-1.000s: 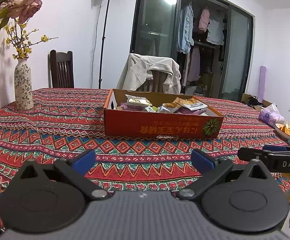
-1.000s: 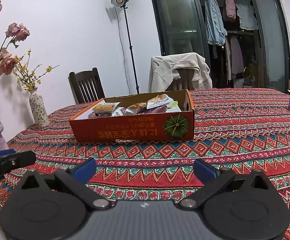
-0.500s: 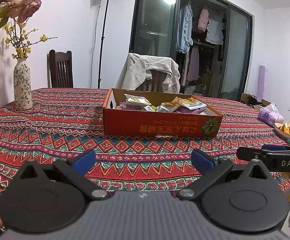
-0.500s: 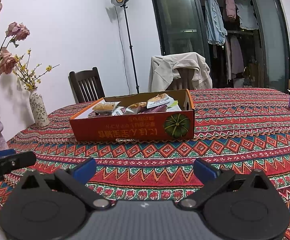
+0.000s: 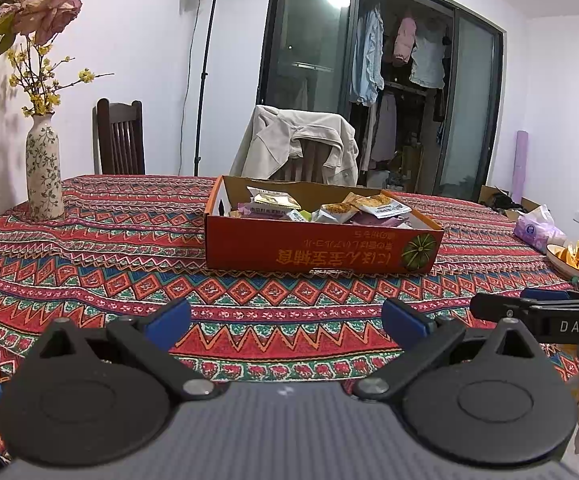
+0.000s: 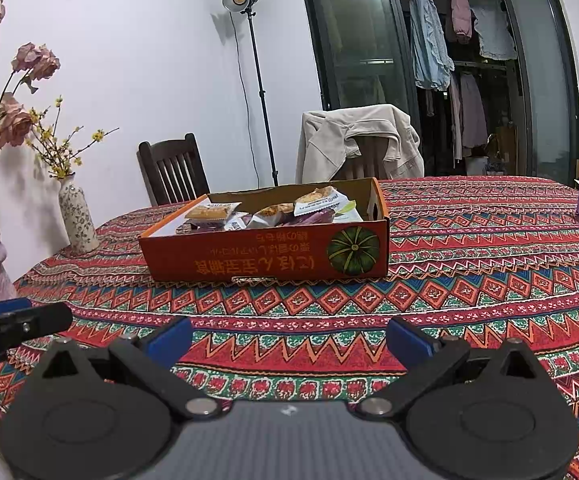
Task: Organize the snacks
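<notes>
Floral vase [image 5: 43, 168] was seen at the far left of the table, well apart from the task's things. Left gripper [image 5: 285, 318] was held low over the patterned tablecloth [image 5: 129, 272], fingers spread wide, nothing between them. Orange cardboard box [image 5: 317, 250] was set mid-table, ahead of both grippers and well apart from them. Snack packets [image 5: 329, 210] were lying inside the box in a loose jumble, some overlapping, a few propped on others; none was seen out on the cloth. Right gripper [image 6: 287, 340] was likewise held low over the cloth, fingers wide apart and empty; its tip was also seen at the right edge of the left wrist view. A tissue pack [image 5: 537, 230] and a dish of peel-like scraps [image 5: 573, 262] were noted far right.

Handling, judged: the packets were taken for light, soft, crinkly film pouches, slippery on the flat faces and easily crushed if baked goods were inside. A hold on a sealed end seam or across a short edge was judged safest, with a light squeeze. The box was judged stiff but thin-walled; a wall rim could be pinched.

Stage was not settled: packets in the box would fit snacks gathered in, or snacks waiting to be sorted.
</notes>
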`<action>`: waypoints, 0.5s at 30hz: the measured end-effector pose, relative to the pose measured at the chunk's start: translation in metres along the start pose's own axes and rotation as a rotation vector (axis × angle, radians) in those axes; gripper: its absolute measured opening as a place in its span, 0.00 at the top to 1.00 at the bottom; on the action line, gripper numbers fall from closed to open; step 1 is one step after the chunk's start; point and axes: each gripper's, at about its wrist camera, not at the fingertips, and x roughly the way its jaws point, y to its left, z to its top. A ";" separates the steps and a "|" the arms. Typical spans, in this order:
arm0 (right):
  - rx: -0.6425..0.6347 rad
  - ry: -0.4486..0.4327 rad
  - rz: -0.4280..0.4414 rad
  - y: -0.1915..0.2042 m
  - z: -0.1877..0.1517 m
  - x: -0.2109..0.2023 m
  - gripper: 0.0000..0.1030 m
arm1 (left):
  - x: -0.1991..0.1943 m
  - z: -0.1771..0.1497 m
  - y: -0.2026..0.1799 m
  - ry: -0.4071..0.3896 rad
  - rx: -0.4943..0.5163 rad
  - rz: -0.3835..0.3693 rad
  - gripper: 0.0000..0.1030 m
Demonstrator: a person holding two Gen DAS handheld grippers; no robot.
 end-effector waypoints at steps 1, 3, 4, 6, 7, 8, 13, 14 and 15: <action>0.000 0.000 0.000 0.000 0.000 0.000 0.00 | 0.000 0.000 0.000 0.001 0.000 -0.001 0.00; 0.000 0.001 0.000 0.000 0.000 0.000 0.00 | 0.001 0.000 0.000 0.002 -0.001 -0.004 0.00; -0.001 0.000 0.000 0.000 0.000 0.000 0.00 | 0.000 0.000 0.000 0.001 -0.001 -0.002 0.00; -0.001 0.001 0.000 0.000 0.000 0.000 0.00 | 0.001 0.000 0.001 0.002 -0.003 -0.004 0.00; -0.001 0.001 0.000 0.000 0.000 0.000 0.00 | 0.001 0.000 0.001 0.003 -0.005 -0.006 0.00; -0.001 0.001 0.000 0.000 0.000 0.000 0.00 | 0.001 0.000 0.001 0.004 -0.006 -0.008 0.00; -0.001 0.001 0.000 0.000 0.000 0.000 0.00 | 0.001 0.000 0.002 0.004 -0.008 -0.011 0.00; -0.002 0.001 0.001 0.000 0.000 0.000 0.00 | 0.002 0.000 0.002 0.005 -0.008 -0.012 0.00; -0.002 0.002 0.001 0.000 0.000 0.000 0.00 | 0.002 0.000 0.002 0.005 -0.008 -0.011 0.00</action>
